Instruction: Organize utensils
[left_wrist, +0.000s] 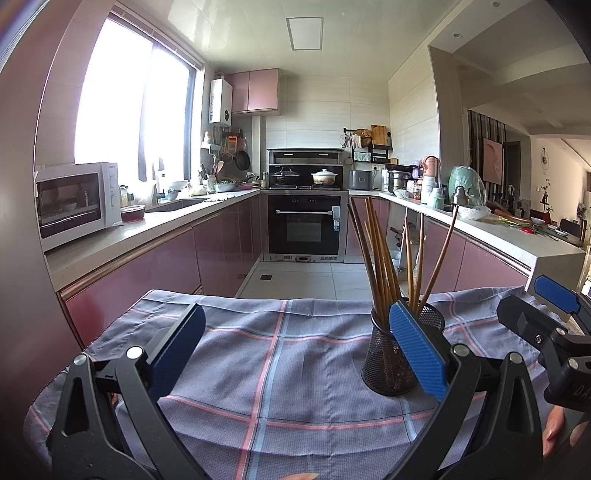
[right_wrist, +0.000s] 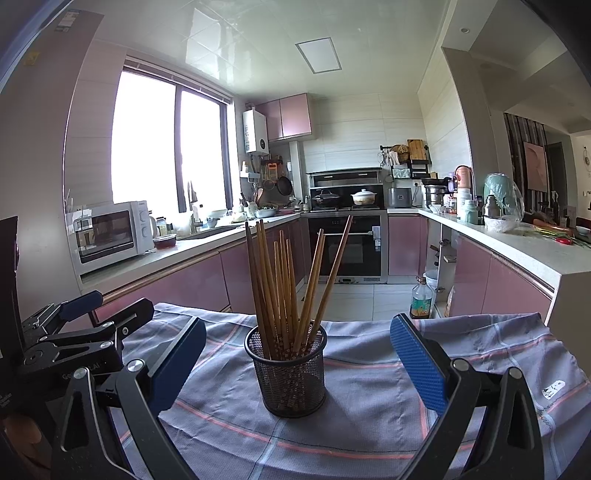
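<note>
A black mesh holder (right_wrist: 287, 373) stands upright on a plaid cloth (right_wrist: 369, 413), with several wooden chopsticks (right_wrist: 284, 284) standing in it. In the right wrist view the holder sits midway between my right gripper's (right_wrist: 295, 354) open, empty blue pads. In the left wrist view the holder (left_wrist: 388, 358) and chopsticks (left_wrist: 380, 254) sit to the right, partly behind the right pad. My left gripper (left_wrist: 295, 347) is open and empty over bare cloth (left_wrist: 280, 362). The right gripper (left_wrist: 546, 317) shows at the right edge there; the left gripper (right_wrist: 88, 317) shows at the left of the right wrist view.
The cloth-covered table has its far edge toward a kitchen aisle. Pink cabinets line both sides, with a white microwave (left_wrist: 77, 201) on the left counter and an oven (left_wrist: 304, 225) at the back. An oil bottle (right_wrist: 421, 297) stands on the floor to the right.
</note>
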